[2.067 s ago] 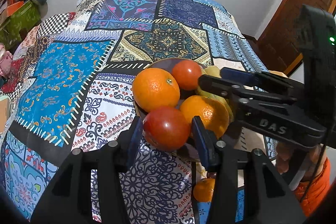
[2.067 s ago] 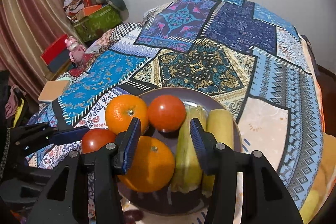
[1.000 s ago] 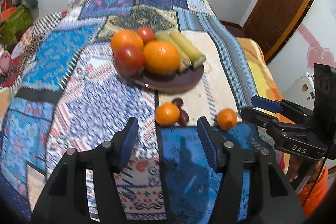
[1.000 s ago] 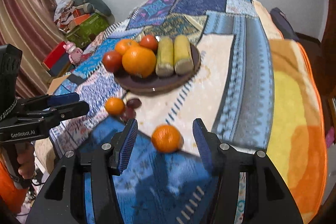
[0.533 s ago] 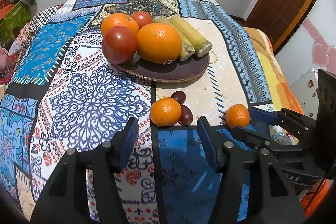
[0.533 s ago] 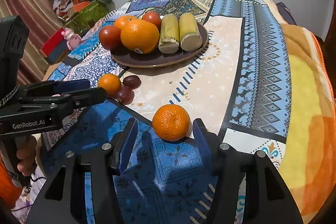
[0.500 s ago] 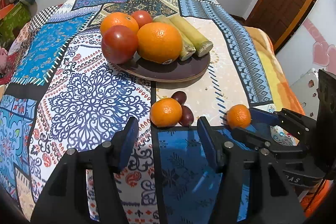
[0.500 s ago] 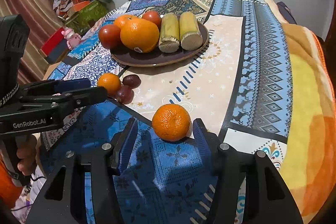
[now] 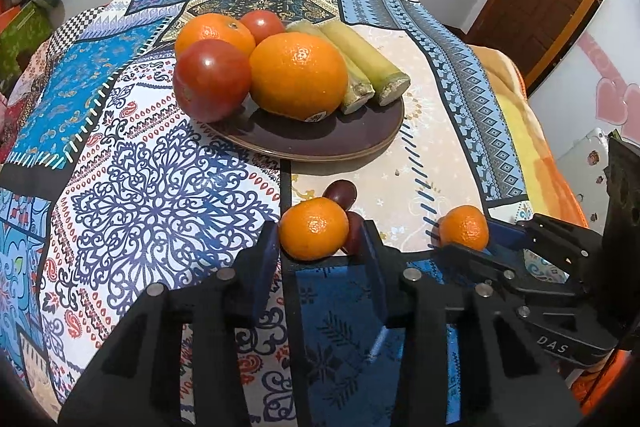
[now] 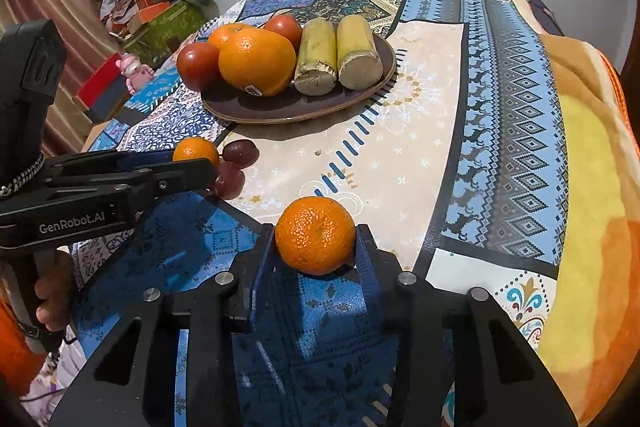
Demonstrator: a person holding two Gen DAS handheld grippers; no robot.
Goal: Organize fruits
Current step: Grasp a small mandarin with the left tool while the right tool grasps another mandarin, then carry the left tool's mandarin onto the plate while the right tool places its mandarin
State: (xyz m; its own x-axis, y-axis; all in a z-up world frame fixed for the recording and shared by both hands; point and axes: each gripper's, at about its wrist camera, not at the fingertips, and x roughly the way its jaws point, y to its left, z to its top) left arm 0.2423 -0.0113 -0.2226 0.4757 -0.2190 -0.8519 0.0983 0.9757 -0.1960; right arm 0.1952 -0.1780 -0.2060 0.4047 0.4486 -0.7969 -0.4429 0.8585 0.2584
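The left claw (image 9: pixel 320 239) has just been closing and its pads now press the sides of a small mandarin (image 9: pixel 314 228) on the patterned bedspread (image 9: pixel 160 195), two dark grapes (image 9: pixel 341 193) just beyond it. The right claw (image 10: pixel 316 247) has likewise been closing and is clamped on a second mandarin (image 10: pixel 315 235) resting on the same cloth. Farther ahead of both claws sits a brown plate (image 10: pixel 280 107) carrying two large oranges (image 10: pixel 256 61), two tomatoes (image 10: pixel 198 65) and two cut yellow-green stalks (image 10: pixel 336 55).
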